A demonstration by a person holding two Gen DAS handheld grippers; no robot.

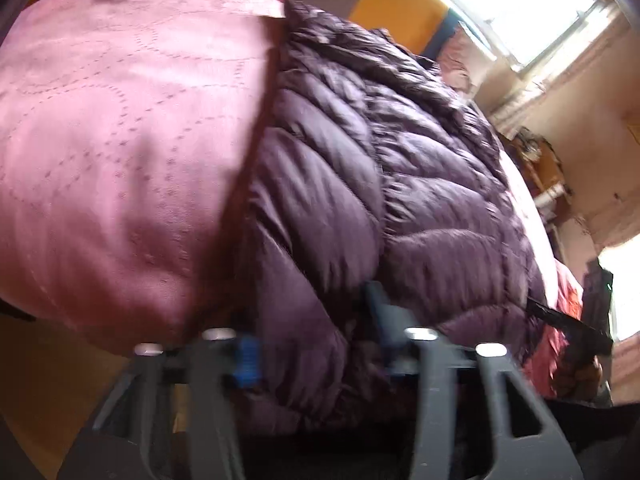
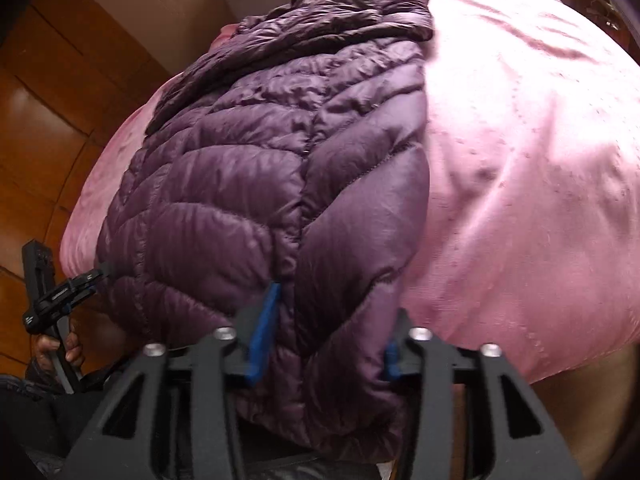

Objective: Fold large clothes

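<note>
A: Purple quilted nylon filled both views. That puffer jacket (image 1: 360, 184) lay on the pink bedspread (image 1: 120, 140) of the bed, its hem end hanging over the near edge towards the person.

B: And on the left side?

A: The left tongs (image 1: 316, 344) were clenched on the hem end of the jacket near its left corner; the fabric bulged up between the blue pads. From the other camera you could see that same tool (image 2: 68, 292) off at the jacket's edge, with the person's fingers (image 2: 72, 350) around its handle.

B: The right side, then?

A: The right tongs (image 2: 326, 344) were likewise clenched on the hem end, just right of the centre seam, with a thick wad of quilting pinched between the pads.

B: How far along was the folding?

A: Midway, I would judge. The jacket already lay as a narrow panel, and I saw no sleeve sticking out, so the sides seemed tucked in, though blur made that uncertain. What looked left was carrying the gripped hem end up towards the collar end and squaring the bundle.

B: Anything past the bed?

A: Wooden floor (image 2: 52, 120) on the left, a bright window (image 1: 520, 0) far right.
</note>
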